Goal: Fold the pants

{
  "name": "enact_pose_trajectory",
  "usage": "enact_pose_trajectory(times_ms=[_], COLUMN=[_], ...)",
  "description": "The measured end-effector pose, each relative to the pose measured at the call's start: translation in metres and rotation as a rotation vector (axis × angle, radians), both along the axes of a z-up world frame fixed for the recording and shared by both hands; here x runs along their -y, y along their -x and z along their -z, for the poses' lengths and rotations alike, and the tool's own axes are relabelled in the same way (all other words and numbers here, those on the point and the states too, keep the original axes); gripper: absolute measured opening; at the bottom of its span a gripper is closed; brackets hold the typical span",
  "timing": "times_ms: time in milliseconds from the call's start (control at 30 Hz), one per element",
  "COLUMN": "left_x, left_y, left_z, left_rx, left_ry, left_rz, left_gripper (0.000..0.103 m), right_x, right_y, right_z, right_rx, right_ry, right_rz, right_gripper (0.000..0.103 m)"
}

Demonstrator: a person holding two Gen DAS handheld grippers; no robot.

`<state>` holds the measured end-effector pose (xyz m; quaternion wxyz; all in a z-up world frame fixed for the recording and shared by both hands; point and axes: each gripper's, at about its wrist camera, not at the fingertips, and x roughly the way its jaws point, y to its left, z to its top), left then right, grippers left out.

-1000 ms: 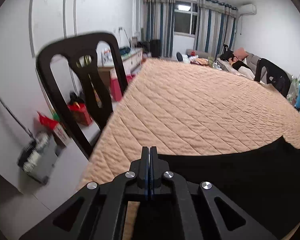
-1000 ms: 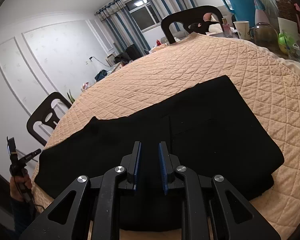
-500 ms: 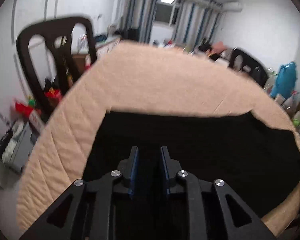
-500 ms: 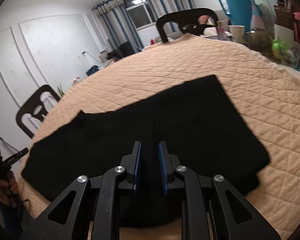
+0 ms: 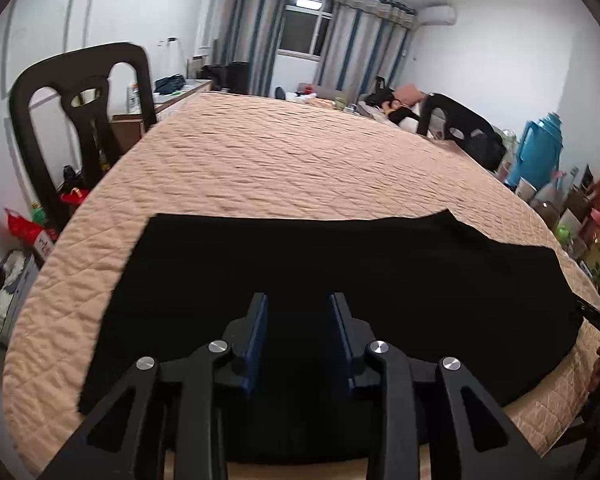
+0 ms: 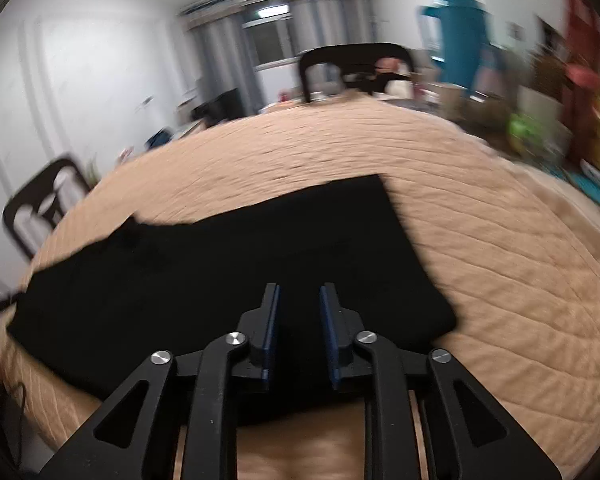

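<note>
Setting: a wide table covered by a peach quilted cloth [image 5: 300, 168] is seen from two forward-looking cameras, one on each hand-held tool; black chairs and room clutter are seen around the edges.

Garment: a pair of black fabric pants [image 5: 340, 280] is laid flat along the near edge of the cloth, stretched sideways as one long dark band. In the right view the same pants [image 6: 228, 264] end in a squared edge on the right side.

Left tool: the black two-finger left gripper [image 5: 298, 334] is held above the pants, its blue-padded fingers spread apart with nothing between them.

Right tool: the black two-finger right gripper [image 6: 299, 328] is held over the near part of the pants, fingers likewise parted and empty. This view is smeared by motion blur, so fine detail cannot be made out.

Stage, as judged: the pants appear already laid lengthwise, and a crosswise fold seems to be left.

Risk, single layer: only the top layer could be pinched, because black on black hides the edges; the layers would then be pulled apart.

Risk, overhang: the near edge of the pants lies close to the table rim, so an uneven pull could drag the garment off.

Risk, skew: if the two ends are lifted unevenly, a crooked, wrinkled fold would result.

Risk, cloth: the quilted cover could be caught along with the pants and bunched up.
</note>
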<state>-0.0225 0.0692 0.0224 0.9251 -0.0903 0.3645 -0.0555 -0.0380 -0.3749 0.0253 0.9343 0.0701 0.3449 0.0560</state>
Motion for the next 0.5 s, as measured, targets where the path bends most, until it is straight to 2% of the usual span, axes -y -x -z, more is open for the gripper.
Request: enact_pose_trajectory(times_ms=[200, 367, 433, 500], left_x=[0.007, 0.007, 0.008, 0.01], left_y=[-0.031, -0.041, -0.04, -0.037], left_z=[-0.002, 0.01, 0.014, 0.012], left_rx=[-0.031, -0.082, -0.085, -0.083], left_ry=[-0.029, -0.052, -0.057, -0.067], left_rz=[-0.017, -0.039, -0.041, -0.039], left_gripper=[0.037, 0.037, 0.037, 0.04], right_x=[-0.065, -0.118, -0.125, -0.129], right_y=[-0.044, -0.098, -0.111, -0.115], right_z=[-0.007, 0.001, 0.011, 0.009], right_rx=[-0.015, -0.132, -0.195, -0.209], right_ry=[0.026, 0.061, 0.066, 0.1], right_rz=[-0.179, -0.269, -0.272, -0.265], right_gripper=[0.026, 0.026, 0.025, 0.025])
